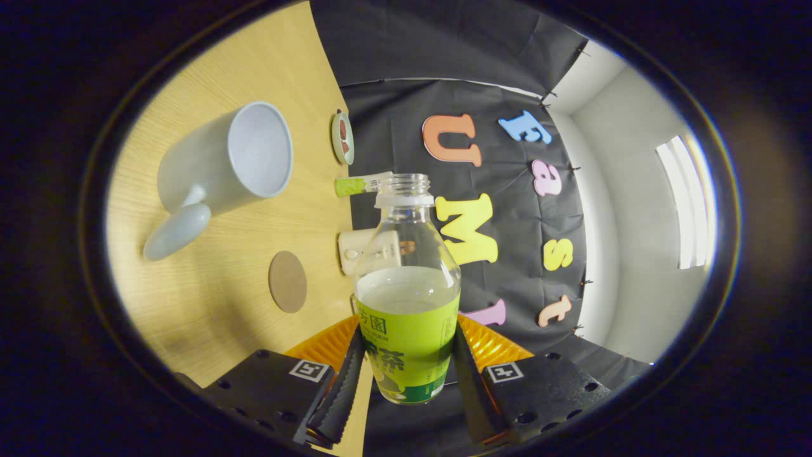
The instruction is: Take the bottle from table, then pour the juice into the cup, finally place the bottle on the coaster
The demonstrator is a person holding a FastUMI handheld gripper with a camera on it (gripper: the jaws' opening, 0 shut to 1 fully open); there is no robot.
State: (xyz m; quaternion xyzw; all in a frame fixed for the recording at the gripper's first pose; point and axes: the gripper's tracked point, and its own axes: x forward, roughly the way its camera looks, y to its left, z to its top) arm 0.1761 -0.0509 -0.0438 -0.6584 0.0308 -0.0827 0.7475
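Already the tool (pixel 406 381) is clenched on the clear plastic bottle w/ green label (pixel 407 298), uncapped, approx half full: light, slick, squashy, so grip at label. It's near the bench's far edge; white ceramic cup (pixel 222 158) beyond.

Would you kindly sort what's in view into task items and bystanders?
Job:
- clear uncapped plastic bottle with green label, clamped in the tongs
- pale ceramic mug
- round brown coaster

Lying about:
- small round dish
- green-capped tube
- cream block

We see a pale wooden table (pixel 209 304) meeting black cloth (pixel 406 108) — beyond, white walls (pixel 634 254) and a bright window (pixel 688 197).
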